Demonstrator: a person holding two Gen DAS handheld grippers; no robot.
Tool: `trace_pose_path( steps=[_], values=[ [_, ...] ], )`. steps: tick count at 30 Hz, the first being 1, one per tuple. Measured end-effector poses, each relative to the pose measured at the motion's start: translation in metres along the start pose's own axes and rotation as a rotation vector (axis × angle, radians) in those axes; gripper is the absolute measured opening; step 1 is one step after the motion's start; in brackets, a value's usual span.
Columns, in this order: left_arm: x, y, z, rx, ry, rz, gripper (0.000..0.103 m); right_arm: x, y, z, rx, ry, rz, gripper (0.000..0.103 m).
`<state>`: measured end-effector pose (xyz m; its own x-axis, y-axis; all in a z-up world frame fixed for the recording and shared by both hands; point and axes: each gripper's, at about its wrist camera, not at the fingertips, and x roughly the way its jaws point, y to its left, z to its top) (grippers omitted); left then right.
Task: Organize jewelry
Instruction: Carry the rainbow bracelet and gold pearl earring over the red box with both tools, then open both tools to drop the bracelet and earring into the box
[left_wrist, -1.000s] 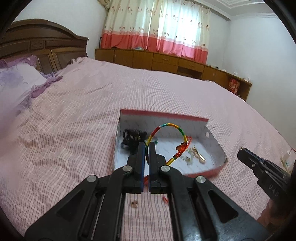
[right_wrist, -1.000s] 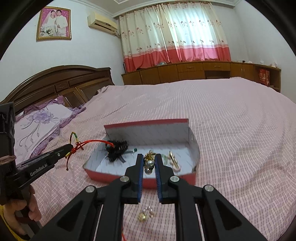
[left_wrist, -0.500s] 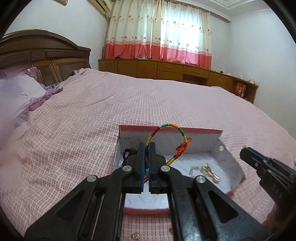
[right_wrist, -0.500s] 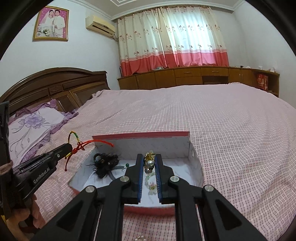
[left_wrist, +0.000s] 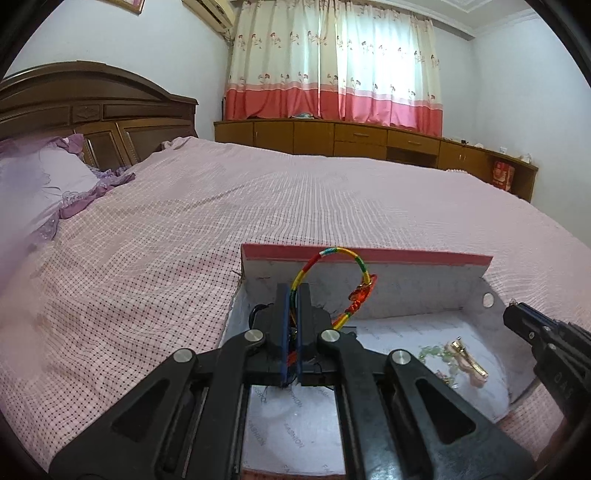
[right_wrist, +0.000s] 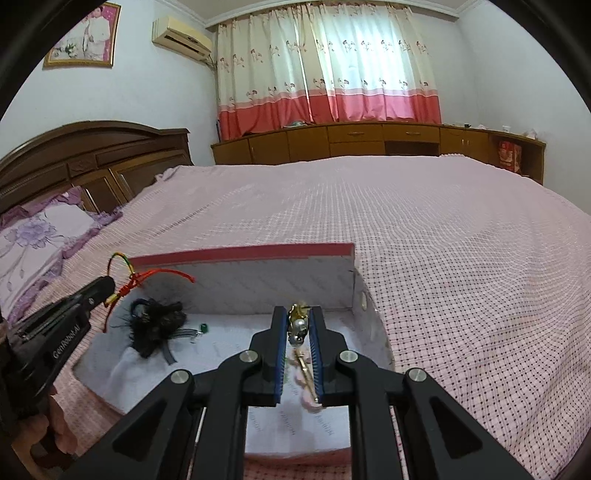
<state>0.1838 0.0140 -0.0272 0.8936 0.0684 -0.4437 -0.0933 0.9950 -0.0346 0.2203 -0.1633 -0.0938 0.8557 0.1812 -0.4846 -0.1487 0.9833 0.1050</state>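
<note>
Both grippers have been brought forward over the box (right_wrist: 240, 254) since a second ago. The left gripper (left_wrist: 294, 291) is clenched on the rainbow cord bracelet (left_wrist: 332, 254), held above the box's left end; a pearl earring (right_wrist: 298, 325) is pinched by the right gripper (right_wrist: 298, 317) over the box floor.

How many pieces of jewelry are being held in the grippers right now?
2. A rainbow cord bracelet in the left gripper, and a gold pearl piece in the right gripper, both over the box.
</note>
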Motion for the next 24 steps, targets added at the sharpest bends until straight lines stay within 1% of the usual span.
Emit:
trace_pose_path(
  steps=[4,8,12,14,16,18,19,24],
  values=[
    [0.008,-0.001,-0.004,0.002,0.031,0.003,0.0,0.012,-0.005,-0.004,0.011,0.03,-0.011,0.014],
    [0.016,-0.003,-0.006,0.003,0.074,-0.004,0.0,0.022,-0.005,-0.007,0.01,0.074,-0.007,0.014],
    [0.018,-0.005,-0.005,0.005,0.104,-0.01,0.001,0.027,-0.006,-0.01,0.01,0.1,-0.006,0.014],
    [0.019,-0.005,-0.005,0.006,0.115,-0.015,0.02,0.027,-0.007,-0.01,0.012,0.105,-0.007,0.016],
    [0.016,-0.006,-0.004,0.005,0.113,-0.021,0.027,0.027,-0.006,-0.009,0.016,0.107,-0.009,0.026],
    [0.013,-0.006,-0.002,0.006,0.119,-0.029,0.029,0.026,-0.007,-0.007,0.027,0.109,-0.003,0.032],
    [0.012,-0.005,-0.001,0.006,0.122,-0.035,0.03,0.025,-0.008,-0.007,0.032,0.11,0.0,0.033],
    [0.002,-0.002,0.003,-0.01,0.153,-0.063,0.03,0.013,-0.009,-0.002,0.033,0.098,0.001,0.033]
  ],
)
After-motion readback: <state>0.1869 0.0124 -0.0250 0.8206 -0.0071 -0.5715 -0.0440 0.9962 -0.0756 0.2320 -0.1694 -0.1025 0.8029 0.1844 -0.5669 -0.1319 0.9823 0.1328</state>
